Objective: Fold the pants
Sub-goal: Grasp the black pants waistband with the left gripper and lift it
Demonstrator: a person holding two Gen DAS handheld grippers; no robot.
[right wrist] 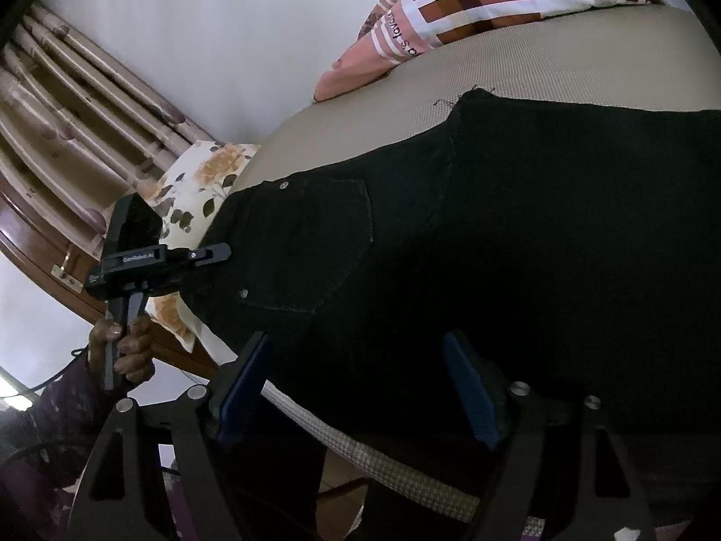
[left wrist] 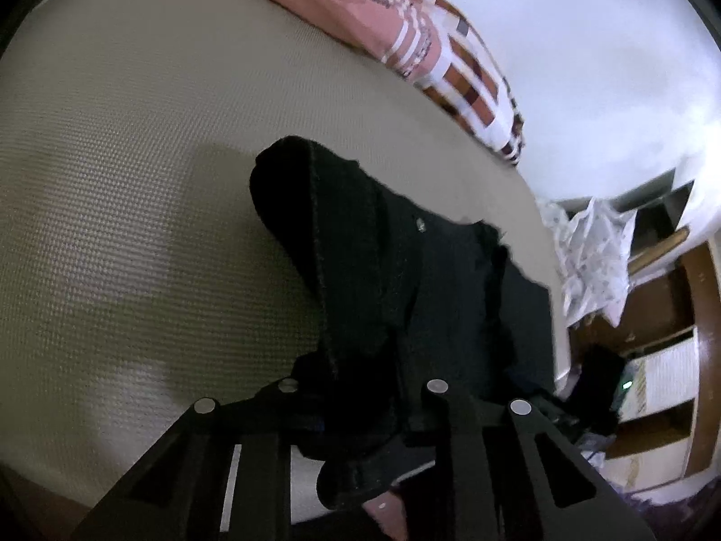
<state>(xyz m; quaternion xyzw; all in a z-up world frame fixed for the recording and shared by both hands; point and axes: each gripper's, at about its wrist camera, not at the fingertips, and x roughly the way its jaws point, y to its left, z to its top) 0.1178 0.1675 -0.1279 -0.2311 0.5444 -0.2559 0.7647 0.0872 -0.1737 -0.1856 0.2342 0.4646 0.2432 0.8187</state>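
Observation:
Black pants (right wrist: 518, 234) lie spread on a beige bed (right wrist: 563, 72), back pocket up, waist toward the left edge. My left gripper (left wrist: 360, 410) is shut on the waist end of the pants (left wrist: 360, 270) and lifts the bunched cloth; it also shows in the right wrist view (right wrist: 216, 250), gripping the waistband. My right gripper (right wrist: 360, 383) is open, its blue pads (right wrist: 473, 401) apart just above the near edge of the pants, holding nothing.
A pink and checked pillow (right wrist: 450, 13) lies at the head of the bed. A floral pillow (right wrist: 198, 180) sits at the bed's left edge. Curtains (right wrist: 67, 103) hang by the wall. Wooden shelves (left wrist: 667, 338) stand beyond the bed.

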